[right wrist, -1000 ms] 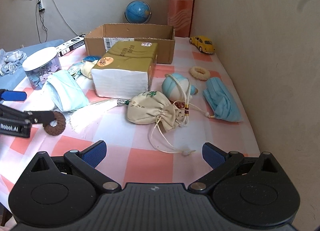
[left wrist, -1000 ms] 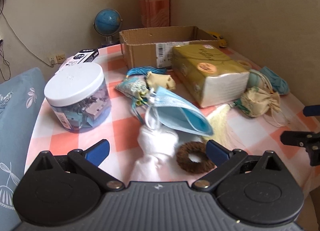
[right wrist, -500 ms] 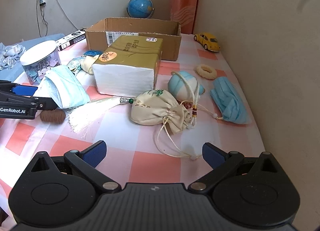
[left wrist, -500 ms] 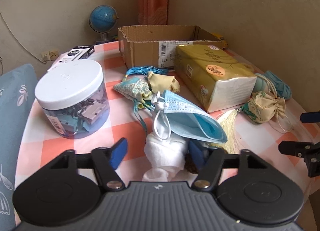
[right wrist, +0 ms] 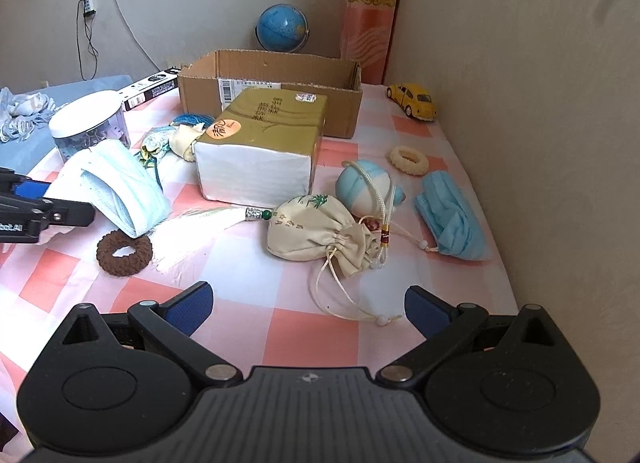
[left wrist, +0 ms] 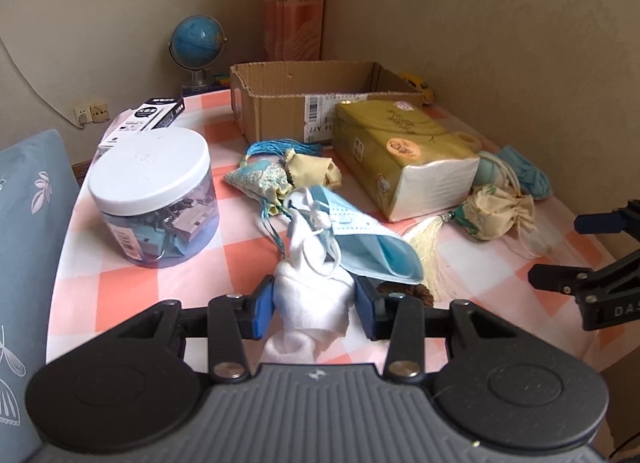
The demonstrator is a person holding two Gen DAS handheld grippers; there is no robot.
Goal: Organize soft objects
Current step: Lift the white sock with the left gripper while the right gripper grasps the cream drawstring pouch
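The left gripper [left wrist: 314, 305] is closing its jaws on a crumpled white cloth [left wrist: 310, 303] lying at the near edge of the pink-and-white checked tablecloth [left wrist: 168, 283], its pads pressing both sides. A pale blue pleated face mask [left wrist: 368, 239] rests against the cloth. The right gripper [right wrist: 308, 309] stands wide, holding nothing

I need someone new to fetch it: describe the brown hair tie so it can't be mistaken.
Start at the big gold tissue pack in front of the cardboard box. Nearer the camera, beside the folded blue mask, lies the brown hair tie. It is a dark fuzzy ring; the other ring is cream.
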